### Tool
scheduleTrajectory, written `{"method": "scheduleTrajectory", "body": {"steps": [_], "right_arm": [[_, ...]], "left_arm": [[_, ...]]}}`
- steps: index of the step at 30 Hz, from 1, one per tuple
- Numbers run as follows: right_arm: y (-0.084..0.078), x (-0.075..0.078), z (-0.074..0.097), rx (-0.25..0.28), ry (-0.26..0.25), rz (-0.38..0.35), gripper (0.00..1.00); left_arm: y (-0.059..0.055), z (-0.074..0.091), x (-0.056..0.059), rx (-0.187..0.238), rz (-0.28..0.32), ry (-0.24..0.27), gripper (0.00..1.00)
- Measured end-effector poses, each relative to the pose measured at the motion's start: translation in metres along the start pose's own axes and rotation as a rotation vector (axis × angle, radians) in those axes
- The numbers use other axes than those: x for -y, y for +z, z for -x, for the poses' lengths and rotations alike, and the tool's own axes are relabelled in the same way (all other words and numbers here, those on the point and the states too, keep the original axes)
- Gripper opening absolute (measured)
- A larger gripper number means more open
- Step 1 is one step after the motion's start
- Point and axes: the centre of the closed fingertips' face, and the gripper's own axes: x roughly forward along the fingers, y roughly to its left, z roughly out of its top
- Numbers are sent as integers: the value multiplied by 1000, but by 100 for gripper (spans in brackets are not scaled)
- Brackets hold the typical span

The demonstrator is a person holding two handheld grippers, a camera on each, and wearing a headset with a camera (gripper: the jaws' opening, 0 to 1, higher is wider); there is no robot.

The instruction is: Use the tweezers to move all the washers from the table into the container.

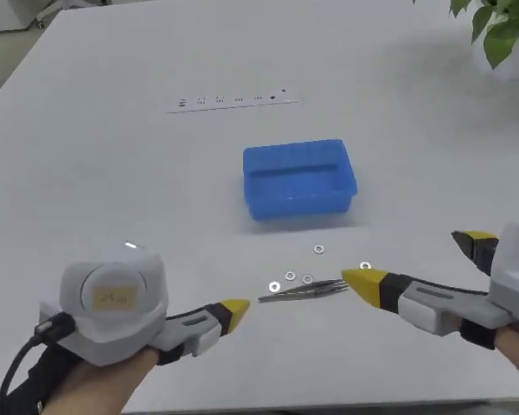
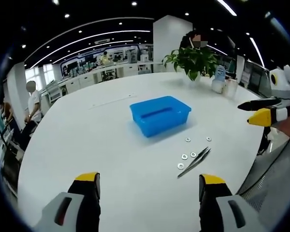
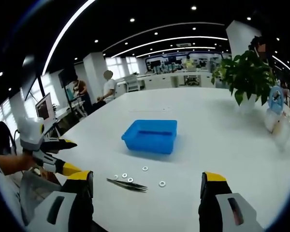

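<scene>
A blue container (image 1: pixel 299 177) stands mid-table with nothing visible inside. Just in front of it lie metal tweezers (image 1: pixel 303 290) among several small washers (image 1: pixel 318 250), flat on the white table (image 1: pixel 112 173). My right gripper (image 1: pixel 418 262) is open, low over the table; one yellow fingertip (image 1: pixel 363 281) sits just right of the tweezers' end, beside a washer (image 1: pixel 365 266). My left gripper (image 2: pixel 150 179) is open with nothing in it, left of and nearer than the tweezers (image 2: pixel 194 162). From the right gripper view the tweezers (image 3: pixel 127 184) lie ahead and to the left.
A white strip with small markings (image 1: pixel 233 101) lies beyond the container. A potted plant (image 1: pixel 502 30) stands at the far right corner, with cups (image 2: pixel 217 86) beside it. The table's near edge runs just under both hands. People stand far off (image 3: pixel 108 87).
</scene>
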Motion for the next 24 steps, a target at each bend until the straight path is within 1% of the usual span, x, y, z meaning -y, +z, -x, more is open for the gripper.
{"method": "scheduleTrajectory", "body": {"steps": [4,7,9,10,13,14,16,18,21,24], "right_arm": [[1,-1,0,-2,3,-2,91],[1,0,-1,-4,5,-2,91],[0,0,-3,-11,5,-4,91],[0,0,-4,-12,5,-4,91],[-2,1,-6,-19,5,-5,91],[-3,1,-7,-20,5,-8,91],[-5,1,-8,-26,8,-17,91],[-7,2,-10,-32,9,-23,91],[-10,2,-11,-44,10,-22,91],[-13,2,-12,-55,13,-23,91]], "left_arm": [[2,-11,7,-15,-29,-36,82],[4,-21,17,-25,-63,-68,79],[2,-26,22,-39,-77,-92,76],[1,-30,25,-49,-92,-110,74],[-2,-39,33,-71,-139,-144,69],[-5,-43,39,-86,-153,-185,67],[-6,-45,46,-97,-160,-215,62],[-8,-49,53,-114,-191,-249,56],[-15,-54,60,-144,-255,-285,46],[-20,-59,64,-166,-304,-313,32]]}}
